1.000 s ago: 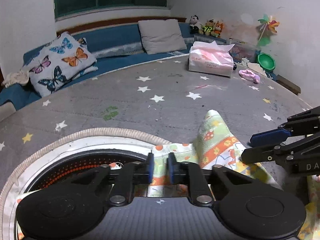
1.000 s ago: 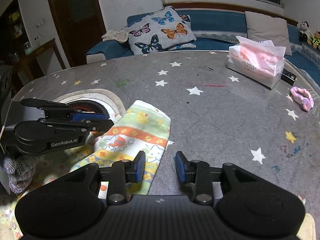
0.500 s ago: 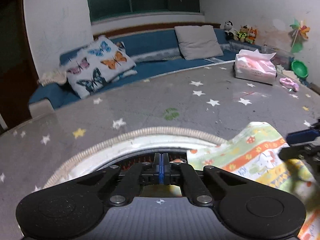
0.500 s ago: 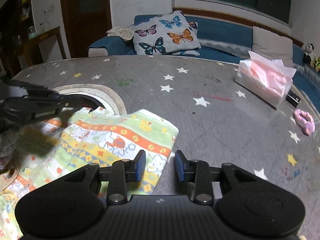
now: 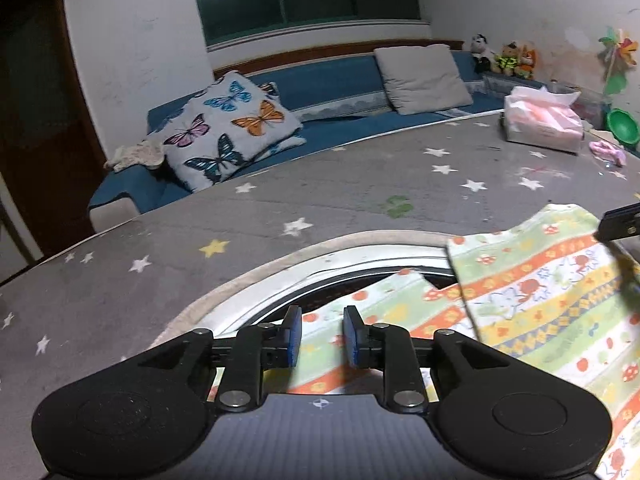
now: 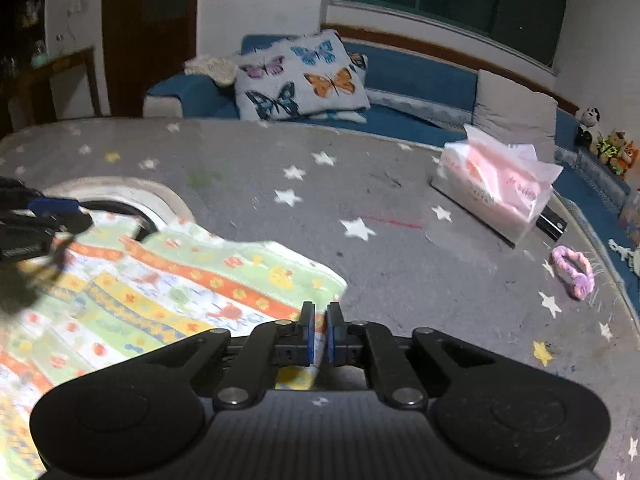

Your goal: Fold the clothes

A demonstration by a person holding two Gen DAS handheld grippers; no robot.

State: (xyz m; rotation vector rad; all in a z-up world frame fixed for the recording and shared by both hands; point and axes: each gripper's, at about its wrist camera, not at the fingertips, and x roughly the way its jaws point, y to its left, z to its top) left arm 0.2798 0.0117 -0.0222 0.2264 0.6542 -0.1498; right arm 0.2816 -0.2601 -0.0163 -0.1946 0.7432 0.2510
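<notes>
A striped children's garment [image 5: 532, 300] in green, orange, yellow and white lies on the grey star-print table, partly over a round inset. It also shows in the right wrist view [image 6: 168, 288]. My left gripper [image 5: 318, 338] is open just above the garment's near left edge, nothing between its blue pads. My right gripper [image 6: 319, 336] is shut on the garment's right edge, cloth pinched between the pads. The left gripper also shows blurred at the far left of the right wrist view [image 6: 36, 220].
A round rimmed inset [image 5: 304, 264] sits in the table under the garment. A pink tissue pack [image 6: 500, 188] and a pink hair tie [image 6: 572, 272] lie on the right side. A blue sofa with a butterfly pillow [image 5: 228, 132] runs behind the table.
The left gripper was shut half a second ago and is now open over the garment. The right gripper was open and has closed on the garment's right edge.
</notes>
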